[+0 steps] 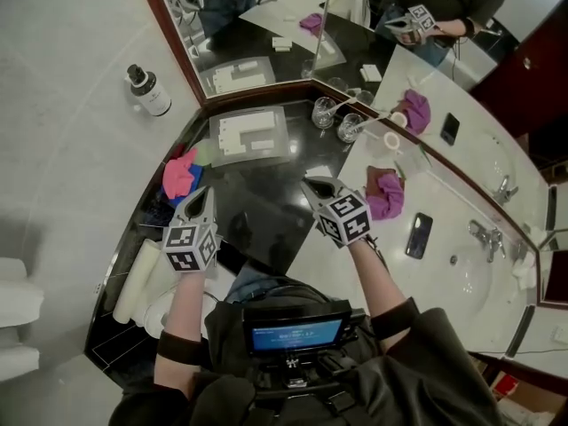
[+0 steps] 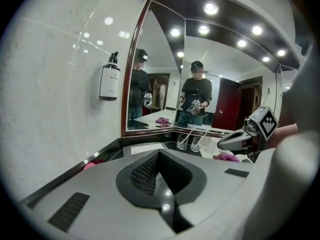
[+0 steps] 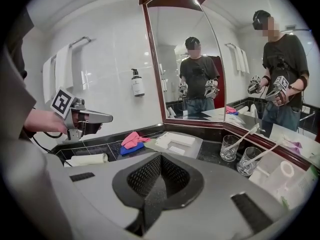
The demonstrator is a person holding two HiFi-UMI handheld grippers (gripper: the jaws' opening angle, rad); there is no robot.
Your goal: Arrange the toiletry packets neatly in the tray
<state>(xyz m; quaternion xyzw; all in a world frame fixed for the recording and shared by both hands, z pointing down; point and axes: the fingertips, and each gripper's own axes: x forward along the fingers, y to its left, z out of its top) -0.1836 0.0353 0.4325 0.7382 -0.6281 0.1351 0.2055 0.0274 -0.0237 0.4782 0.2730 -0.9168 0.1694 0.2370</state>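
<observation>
A clear tray (image 1: 277,153) sits on the black counter in the mirror corner, with white toiletry packets (image 1: 244,133) lying flat in it. My left gripper (image 1: 202,198) hovers over the counter short of the tray, shut with nothing in it. My right gripper (image 1: 315,185) hangs beside it to the right, also shut and empty. In the right gripper view the tray (image 3: 192,151) and its packets (image 3: 175,140) lie straight ahead of the shut right gripper (image 3: 160,156), and the left gripper (image 3: 102,118) shows at the left. The left gripper view shows the left gripper (image 2: 159,154) shut, with the tray (image 2: 147,148) beyond it.
Two glasses (image 1: 325,112) (image 1: 350,127) with stirrers stand right of the tray. A pink cloth (image 1: 180,174) on a blue one lies to its left, and a rolled towel (image 1: 133,282) near the counter's front edge. A purple cloth (image 1: 385,193), a phone (image 1: 419,234) and the sink (image 1: 470,273) are on the white counter. A soap bottle (image 1: 148,90) hangs on the wall.
</observation>
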